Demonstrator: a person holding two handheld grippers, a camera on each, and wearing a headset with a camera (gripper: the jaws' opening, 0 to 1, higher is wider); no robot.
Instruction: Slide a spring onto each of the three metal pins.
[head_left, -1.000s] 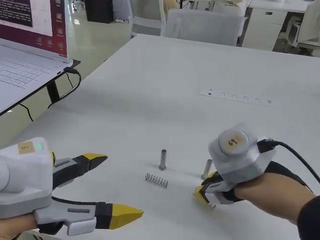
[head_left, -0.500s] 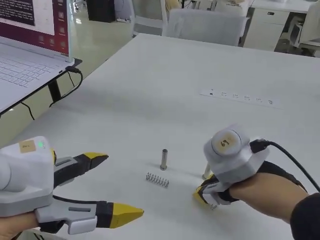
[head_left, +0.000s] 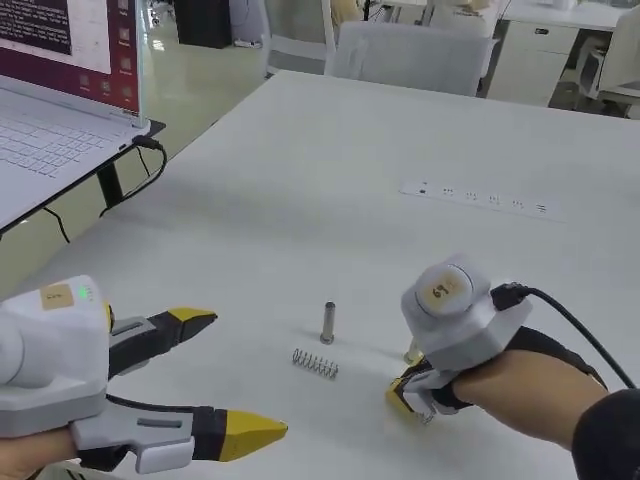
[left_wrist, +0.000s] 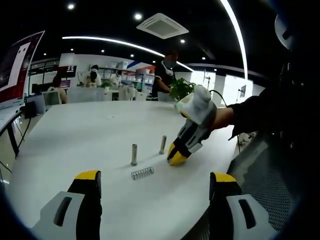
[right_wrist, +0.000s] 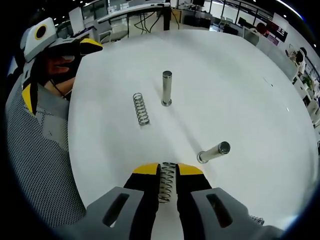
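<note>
Two metal pins stand upright on the white table: one (head_left: 327, 322) (right_wrist: 166, 87) in the middle, the other (head_left: 411, 350) (right_wrist: 214, 151) half hidden behind my right gripper. A loose spring (head_left: 314, 362) (left_wrist: 142, 173) (right_wrist: 141, 108) lies flat just in front of the middle pin. My right gripper (head_left: 405, 393) (right_wrist: 167, 182) is shut on a second spring (right_wrist: 167, 181), held lengthwise between the yellow tips, low over the table beside the nearer pin. My left gripper (head_left: 225, 375) (left_wrist: 156, 180) hovers open at the near left, nothing between its jaws, pointing towards the loose spring.
An open laptop (head_left: 50, 110) sits on a stand at the far left, its cable hanging off. A white power strip (head_left: 480, 195) lies on the table beyond the pins. A grey chair (head_left: 410, 50) stands at the far table edge. The right gripper's cable trails right.
My right gripper's body has leaned a little to the left over the nearer pin, its tips staying near the table. The left gripper has held still.
</note>
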